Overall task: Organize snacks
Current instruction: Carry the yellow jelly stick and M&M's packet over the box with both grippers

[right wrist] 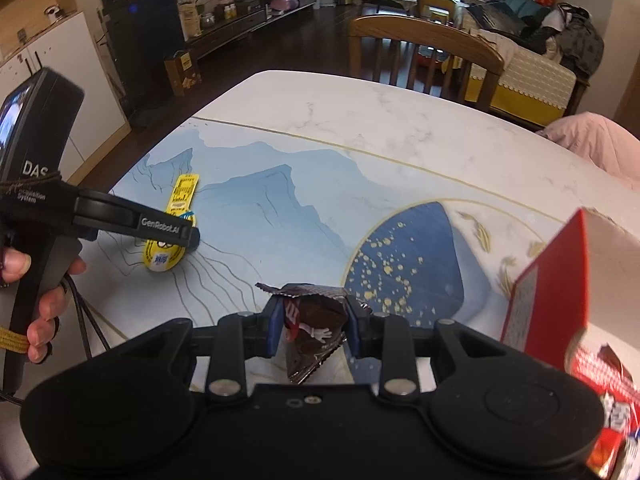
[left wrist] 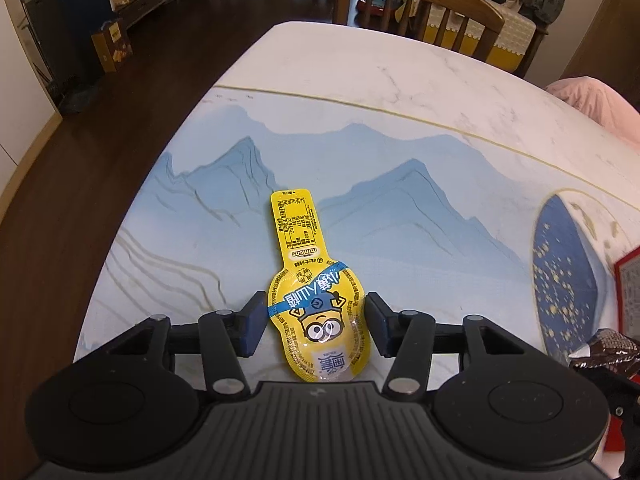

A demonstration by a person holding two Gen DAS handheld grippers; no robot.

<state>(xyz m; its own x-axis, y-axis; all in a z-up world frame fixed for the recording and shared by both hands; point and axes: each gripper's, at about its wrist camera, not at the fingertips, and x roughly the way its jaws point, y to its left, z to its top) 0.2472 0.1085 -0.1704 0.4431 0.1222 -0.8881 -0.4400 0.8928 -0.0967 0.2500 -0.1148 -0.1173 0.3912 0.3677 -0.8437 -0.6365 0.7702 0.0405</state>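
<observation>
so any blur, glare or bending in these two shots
Left wrist view: sharp, with a small glare on the yellow minions pouch; the fisheye curves the table edge. Right wrist view: the red box at the right edge is smeared and soft, the brown candy wrapper in the right tongs stays fairly crisp, and the windows blow out.

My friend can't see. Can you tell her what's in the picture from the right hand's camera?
The right gripper pinches a crumpled brown candy wrapper above a table painted with blue mountains. To the left, a hand holds the left gripper at a yellow cartoon snack pouch. A red box stands at the right, and a wooden chair sits beyond the table.
</observation>
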